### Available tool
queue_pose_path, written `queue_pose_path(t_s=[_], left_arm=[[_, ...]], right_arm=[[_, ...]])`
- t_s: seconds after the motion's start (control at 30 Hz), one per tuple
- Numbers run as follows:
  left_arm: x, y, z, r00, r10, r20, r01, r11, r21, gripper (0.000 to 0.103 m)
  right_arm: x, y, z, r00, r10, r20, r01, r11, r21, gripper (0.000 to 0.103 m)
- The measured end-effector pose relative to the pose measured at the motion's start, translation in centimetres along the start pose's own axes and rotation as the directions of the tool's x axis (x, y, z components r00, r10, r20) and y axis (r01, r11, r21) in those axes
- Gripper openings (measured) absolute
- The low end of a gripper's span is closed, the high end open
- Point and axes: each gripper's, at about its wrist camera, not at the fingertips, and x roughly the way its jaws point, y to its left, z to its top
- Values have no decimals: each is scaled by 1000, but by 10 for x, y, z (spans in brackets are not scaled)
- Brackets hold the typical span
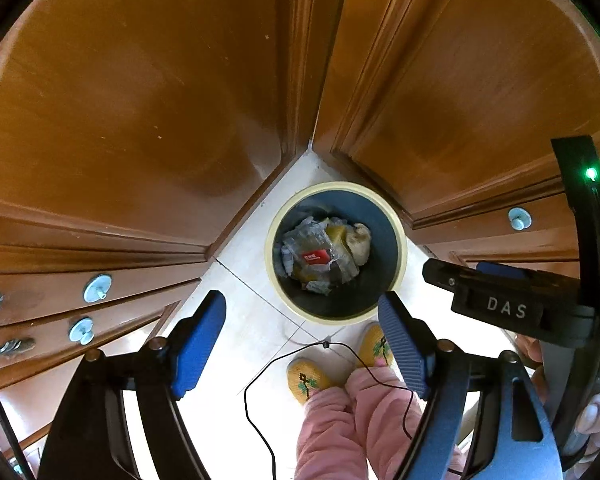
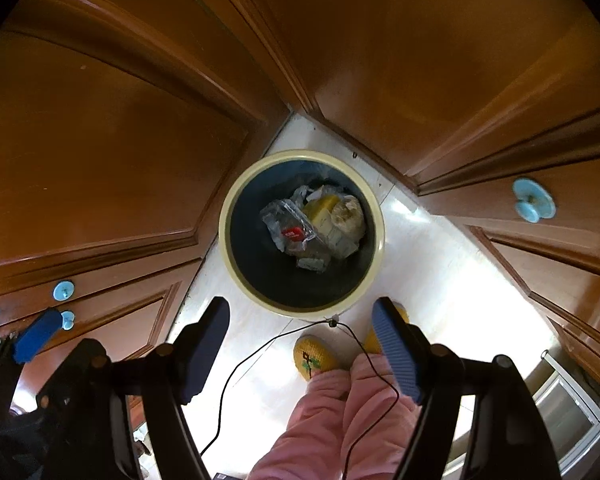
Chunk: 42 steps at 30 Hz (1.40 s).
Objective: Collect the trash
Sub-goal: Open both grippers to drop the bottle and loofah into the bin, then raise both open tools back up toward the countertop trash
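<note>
Left wrist view looks straight down on a round dark bin with a cream rim [image 1: 336,251], standing on the pale tiled floor [image 1: 244,320] in the corner between brown wooden cabinet doors [image 1: 140,120]. Crumpled clear plastic wrappers with a red label [image 1: 320,254] lie at its bottom, beside a yellowish wad.

What could go wrong, as I judge it: a thin black cable [image 1: 284,360] loops loose over the person's pink trouser legs [image 1: 340,420] and yellow knitted slippers [image 1: 306,376], close under both tools, and could snag a finger or catch a foot. The bin sits close to the slippers too, so a step forward could knock it.

The left claw [image 1: 302,346] stands wide apart, blue pads empty, nothing touching them. The right claw [image 2: 304,350] is likewise spread wide and holds nothing; the bin shows beyond the gap, well below. With both empty and the wrappers in the bin, I take the drop to be done.
</note>
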Motion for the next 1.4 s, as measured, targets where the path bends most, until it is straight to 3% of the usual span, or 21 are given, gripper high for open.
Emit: queue_pose_path(t_s=[0.17, 0.37, 0.6, 0.87, 1.03, 1.27, 1.4], left_arm=[[-33, -6, -5, 999, -10, 32, 10, 1000, 8, 77], [-107, -19, -11, 994, -31, 103, 26, 999, 45, 77], [-203, -29, -19, 976, -43, 214, 29, 997, 68, 85], [-286, -41, -28, 955, -59, 291, 31, 995, 100, 85], [-339, -55, -30, 927, -90, 363, 33, 986, 160, 85], [-394, -82, -24, 879, -146, 455, 27, 966, 256, 90], [-428, -99, -19, 834, -183, 521, 16, 951, 308, 91]], right_arm=[[-34, 1, -14, 999, 27, 40, -27, 1000, 2, 74], [-105, 10, -43, 992, 80, 102, -79, 997, -15, 74], [-190, 18, -74, 973, 119, 195, -116, 993, -30, 74], [-270, 23, -111, 945, 143, 293, -131, 990, -60, 74], [-322, 21, -128, 911, 130, 392, -118, 991, -57, 74], [-402, 7, -146, 827, 83, 557, -84, 996, -24, 74], [-445, -1, -148, 796, 61, 602, -82, 997, 6, 74]])
